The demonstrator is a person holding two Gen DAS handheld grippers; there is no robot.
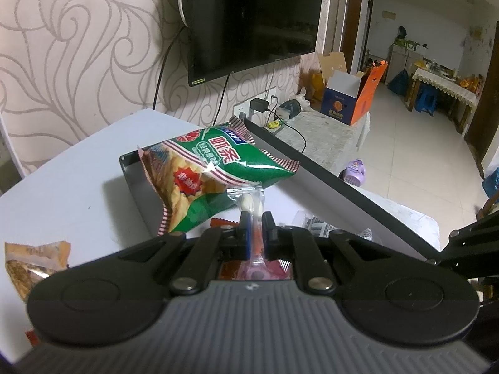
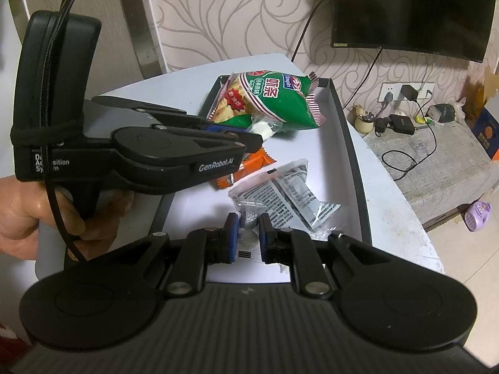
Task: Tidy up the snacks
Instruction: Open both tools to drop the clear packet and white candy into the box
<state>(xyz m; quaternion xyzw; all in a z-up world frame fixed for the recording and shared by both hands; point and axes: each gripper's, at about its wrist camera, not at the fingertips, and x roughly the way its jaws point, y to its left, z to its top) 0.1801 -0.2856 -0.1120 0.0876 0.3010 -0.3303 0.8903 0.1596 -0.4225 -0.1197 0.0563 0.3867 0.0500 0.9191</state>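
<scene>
My left gripper [image 1: 255, 222] is shut on a small clear packet with a white sweet [image 1: 251, 204] and holds it over the black-rimmed white tray [image 1: 324, 174]. A green shrimp-stick bag [image 1: 205, 174] lies at the tray's far end, just beyond the packet. In the right wrist view the left gripper [image 2: 249, 141] reaches in from the left toward that bag [image 2: 274, 99]. My right gripper [image 2: 248, 230] is shut on a clear packet with silvery contents [image 2: 249, 218] at the tray's near end. An orange packet [image 2: 249, 168] and a clear black-printed packet [image 2: 290, 193] lie in the tray [image 2: 352, 143].
The tray sits on a white round table [image 1: 62, 180]. An orange-brown snack bag [image 1: 34, 265] lies on the table to the left. A TV [image 1: 255, 15] hangs on the wall behind. A low counter [image 2: 436, 149] with chargers and cables stands to the right.
</scene>
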